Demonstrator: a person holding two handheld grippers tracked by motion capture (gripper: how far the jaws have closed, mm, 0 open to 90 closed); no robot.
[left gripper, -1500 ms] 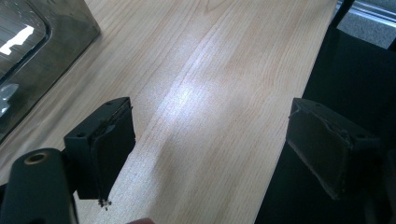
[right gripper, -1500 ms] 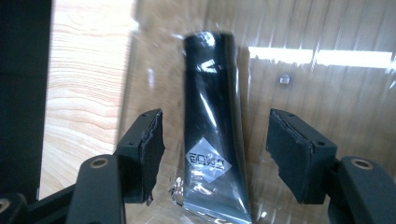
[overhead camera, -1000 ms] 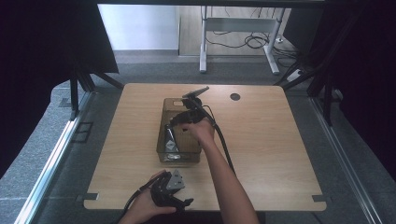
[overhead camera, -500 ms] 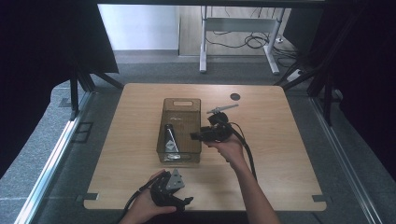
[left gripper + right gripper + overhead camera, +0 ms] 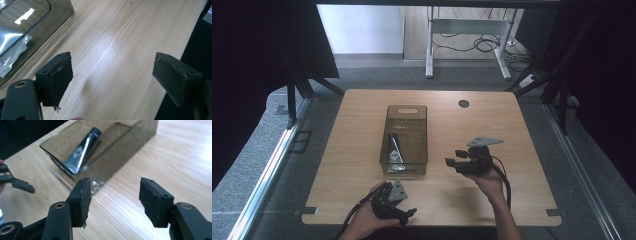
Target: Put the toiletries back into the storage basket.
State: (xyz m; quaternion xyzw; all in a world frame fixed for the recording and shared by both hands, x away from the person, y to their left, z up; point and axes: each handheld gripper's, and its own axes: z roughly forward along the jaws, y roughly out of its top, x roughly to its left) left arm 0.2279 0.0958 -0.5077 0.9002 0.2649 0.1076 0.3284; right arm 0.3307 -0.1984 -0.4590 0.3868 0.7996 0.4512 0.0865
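A clear smoky plastic bin (image 5: pixel 425 135) stands at the table's middle. In it lies a dark grey tube (image 5: pixel 393 147), cap toward the far end. My right gripper (image 5: pixel 453 157) hovers just right of the bin's near end, open, jaws pointing left at it with nothing between them. The right gripper view looks past its open jaws (image 5: pixel 115 192) at the bin wall (image 5: pixel 125 147) and the tube (image 5: pixel 83 151). My left gripper (image 5: pixel 408 215) rests by the table's front edge, open and empty (image 5: pixel 112 67), with the bin's corner (image 5: pixel 60 10) and a clear plastic bag (image 5: pixel 12 52) at its left.
The wooden table (image 5: pixel 512 130) has a round cable hole (image 5: pixel 463 103) at the back right. Its front edge lies close under the left gripper. A white desk frame and cables (image 5: pixel 467 40) stand on the floor beyond. Dark curtains flank both sides.
My right gripper drew back from over the bin, moving right and toward the person, and now sits beside the bin's near right corner. The left gripper has stayed put.
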